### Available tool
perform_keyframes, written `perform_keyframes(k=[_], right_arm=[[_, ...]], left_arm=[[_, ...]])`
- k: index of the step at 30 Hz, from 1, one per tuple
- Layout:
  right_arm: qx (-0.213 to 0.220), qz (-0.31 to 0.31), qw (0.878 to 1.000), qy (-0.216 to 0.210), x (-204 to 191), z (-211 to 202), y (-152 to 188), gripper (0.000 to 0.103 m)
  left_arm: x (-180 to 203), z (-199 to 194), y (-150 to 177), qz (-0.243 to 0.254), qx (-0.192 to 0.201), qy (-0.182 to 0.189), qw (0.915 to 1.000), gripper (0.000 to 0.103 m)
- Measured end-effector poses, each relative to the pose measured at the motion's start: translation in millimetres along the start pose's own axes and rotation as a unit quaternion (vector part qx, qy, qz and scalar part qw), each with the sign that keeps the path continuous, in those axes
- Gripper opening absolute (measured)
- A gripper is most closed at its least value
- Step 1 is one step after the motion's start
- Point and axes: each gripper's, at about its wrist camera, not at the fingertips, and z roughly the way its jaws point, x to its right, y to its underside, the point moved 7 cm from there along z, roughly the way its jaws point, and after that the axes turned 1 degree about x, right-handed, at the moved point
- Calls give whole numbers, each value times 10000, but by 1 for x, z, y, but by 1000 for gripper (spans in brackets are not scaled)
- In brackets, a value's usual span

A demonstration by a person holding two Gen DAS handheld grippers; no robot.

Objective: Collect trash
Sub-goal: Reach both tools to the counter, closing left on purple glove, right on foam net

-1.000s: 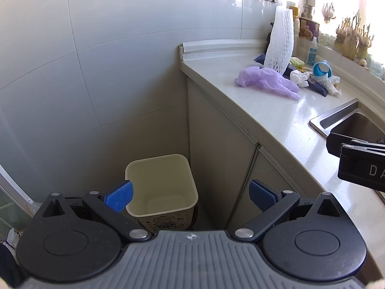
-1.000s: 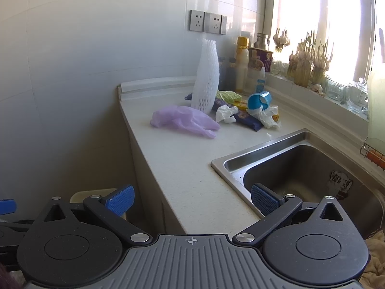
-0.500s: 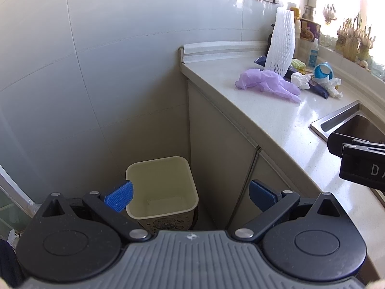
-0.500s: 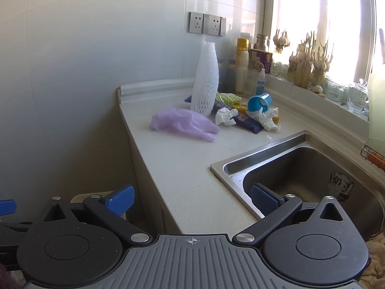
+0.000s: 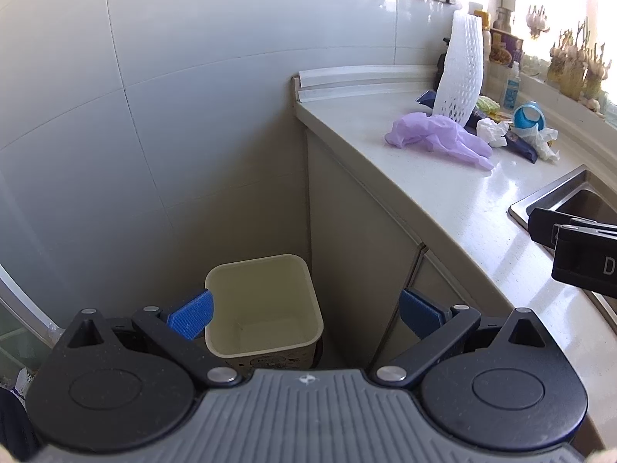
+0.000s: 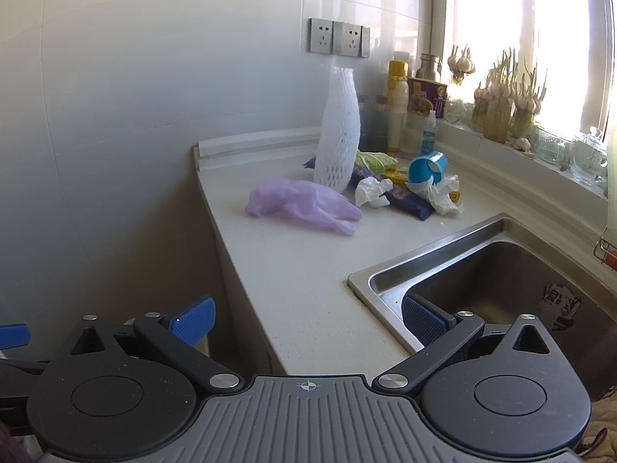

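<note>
A cream trash bin (image 5: 262, 305) stands on the floor in the corner beside the cabinet. My left gripper (image 5: 304, 314) is open and empty above it. Trash lies at the far end of the counter: a purple glove (image 6: 304, 204), a white foam net sleeve (image 6: 339, 146) standing upright, crumpled white tissue (image 6: 370, 192), a dark blue wrapper (image 6: 410, 200) and a tipped blue cup (image 6: 428, 167). My right gripper (image 6: 308, 322) is open and empty over the counter's near edge, well short of the trash. The glove also shows in the left wrist view (image 5: 439, 135).
A steel sink (image 6: 501, 281) is set into the counter (image 6: 293, 270) at the right. Bottles and jars of sprouting garlic line the windowsill (image 6: 501, 115). The tiled wall (image 5: 154, 115) closes the left side. The right gripper's body (image 5: 578, 250) shows at the right edge.
Both grippers have drawn back and up slightly, so the bin and the trash sit a little farther away. Both stay open and empty.
</note>
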Motion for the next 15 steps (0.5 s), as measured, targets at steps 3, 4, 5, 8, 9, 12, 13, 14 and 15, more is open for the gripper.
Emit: perform_keyframes(k=[3, 4, 5, 8, 9, 12, 13, 14, 15], right_arm=[[4, -7, 10000, -4, 2, 6, -4, 103], [13, -11, 10000, 0, 3, 9, -6, 103], [28, -13, 10000, 8, 4, 13, -8, 103], [40, -2, 10000, 67, 9, 25, -17, 103], [44, 17, 9999, 102, 13, 30, -20, 103], [51, 112, 9998, 141, 25, 46, -32, 103], [75, 171, 9997, 131, 29, 51, -37, 103], [99, 230, 9996, 117, 33, 57, -42, 103], [126, 252, 9996, 91, 37, 63, -47, 103]], left_arm=[[-1, 4, -3, -8, -2, 3, 10000, 103], [0, 5, -4, 1, 3, 0, 10000, 103], [0, 7, -6, 12, 9, 7, 10000, 103], [0, 15, -13, 47, 49, 65, 10000, 103], [0, 19, -17, 56, 79, 90, 9999, 103], [2, 30, -28, 81, 157, 214, 9996, 103], [3, 34, -33, 96, 193, 263, 9994, 103], [5, 38, -38, 122, 295, 332, 9989, 103], [7, 40, -43, 170, 430, 403, 9981, 103]])
